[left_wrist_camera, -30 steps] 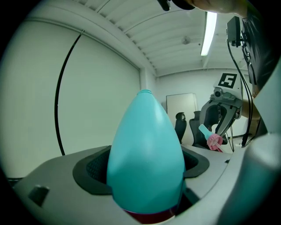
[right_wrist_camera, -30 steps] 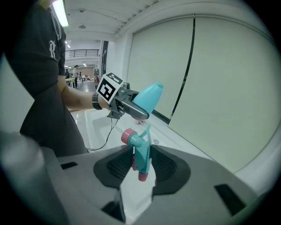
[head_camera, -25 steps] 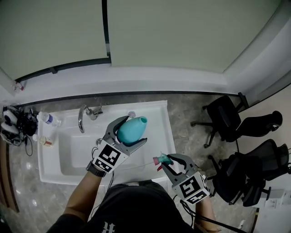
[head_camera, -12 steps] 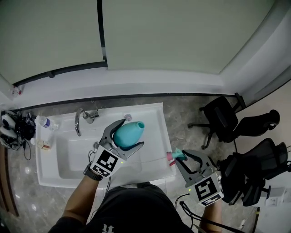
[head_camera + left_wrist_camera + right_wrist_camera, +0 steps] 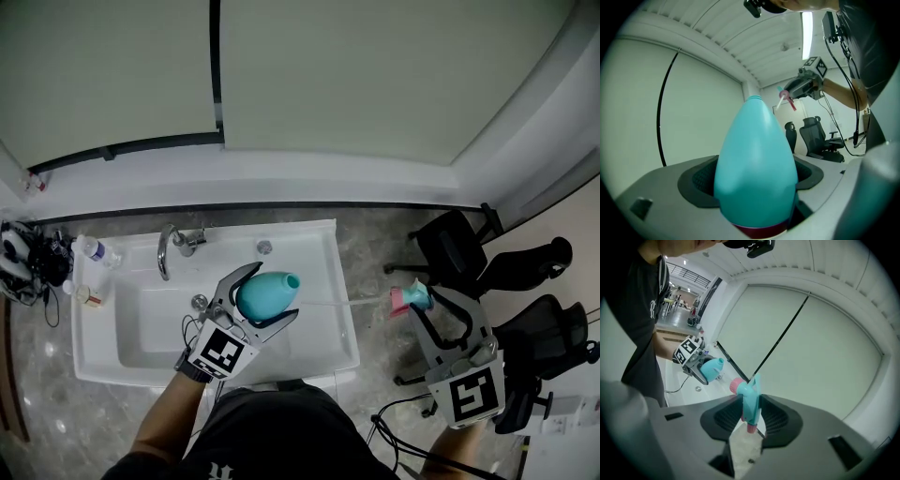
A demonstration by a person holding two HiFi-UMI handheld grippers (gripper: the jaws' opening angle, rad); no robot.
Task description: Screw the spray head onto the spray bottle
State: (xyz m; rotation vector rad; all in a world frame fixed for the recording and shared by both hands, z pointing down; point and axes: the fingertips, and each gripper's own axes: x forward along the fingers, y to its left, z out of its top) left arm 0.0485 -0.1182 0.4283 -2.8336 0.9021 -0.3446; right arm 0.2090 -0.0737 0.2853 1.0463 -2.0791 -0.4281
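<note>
Head view: right gripper [image 5: 424, 305] fingers [image 5: 780, 423] narrow on spray head [image 5: 411, 298], lifted rightward since a second ago (dip tube [image 5: 347, 301] now pointing at bottle neck); spray bottle [image 5: 265, 293] clamped between left gripper [image 5: 278, 290] fingers [image 5: 696, 180]. Insertion next.

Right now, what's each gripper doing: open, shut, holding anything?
Left gripper: shut on the spray bottle.
Right gripper: shut on the spray head.

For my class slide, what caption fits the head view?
Left gripper holds teal bottle over sink; right gripper holds spray head aside.
</note>
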